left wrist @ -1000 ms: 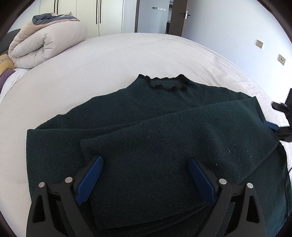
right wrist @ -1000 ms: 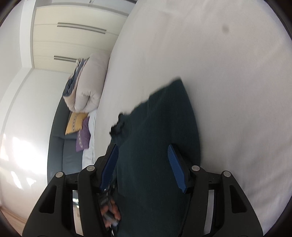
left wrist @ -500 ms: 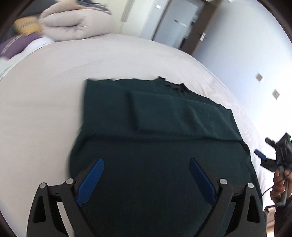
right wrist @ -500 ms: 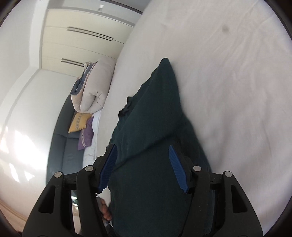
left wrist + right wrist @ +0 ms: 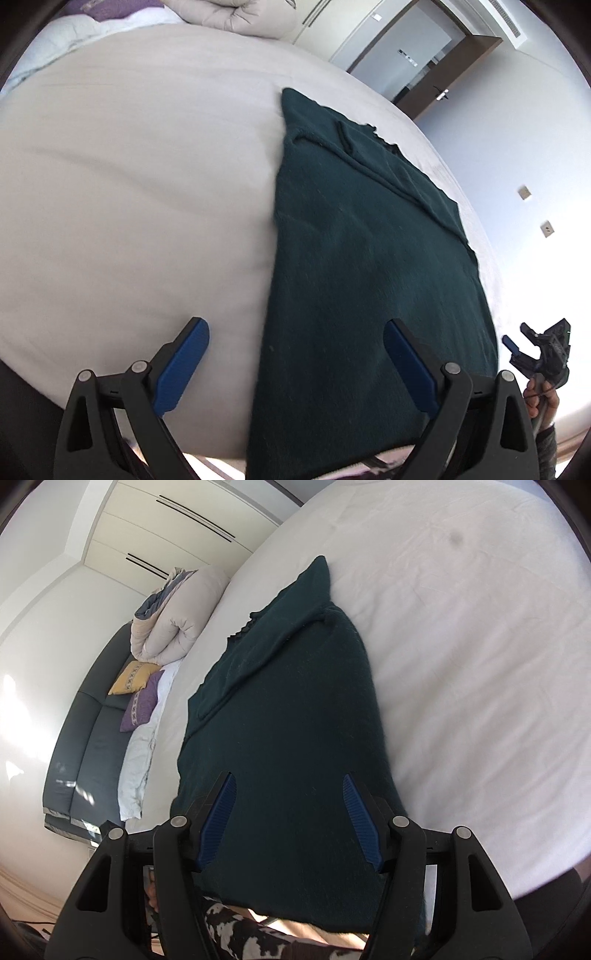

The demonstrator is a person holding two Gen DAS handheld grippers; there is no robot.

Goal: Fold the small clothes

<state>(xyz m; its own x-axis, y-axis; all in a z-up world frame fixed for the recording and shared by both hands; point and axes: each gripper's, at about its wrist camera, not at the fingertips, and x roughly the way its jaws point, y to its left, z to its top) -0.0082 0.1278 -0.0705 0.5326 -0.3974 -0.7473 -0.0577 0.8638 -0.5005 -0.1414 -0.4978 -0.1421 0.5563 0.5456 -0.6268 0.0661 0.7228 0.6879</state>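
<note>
A: Dark green sweater (image 5: 369, 258) spread flat on the white bed (image 5: 129, 184), sleeves folded in across the body, frilled collar at the far end. Near hem hanging over the bed's front edge.

B: Same from the right wrist view: sweater (image 5: 295, 720) lying lengthwise, collar pointing toward the rolled beige duvet (image 5: 177, 616). Bottom edge draped off the mattress (image 5: 480, 664).

A: Left gripper (image 5: 295, 365) spread wide, nothing between the 2 blue pads. Left pad (image 5: 183, 365) over bare sheet, right pad (image 5: 410, 369) over the sweater, so the garment's left edge runs between them. Touching the fabric or hovering: cannot tell.

B: Right gripper (image 5: 291, 819) also parted, though narrower than the left. Both blue pads (image 5: 218, 819) over the lower part of the sweater, gripping nothing. Contact with the knit: cannot tell.

A: Right gripper (image 5: 535, 354) also visible at the far right of the left wrist view, just past the sweater's right edge, held in a hand (image 5: 541, 398).

B: Elsewhere: yellow cushion (image 5: 133, 674) and purple cushion (image 5: 142, 703) on a dark sofa (image 5: 81, 753) beside the bed, white wardrobe doors (image 5: 177, 520) behind the duvet.

A: Dark door (image 5: 450, 77) at the far side of the room, 2 wall sockets (image 5: 524, 192) on the right wall.
</note>
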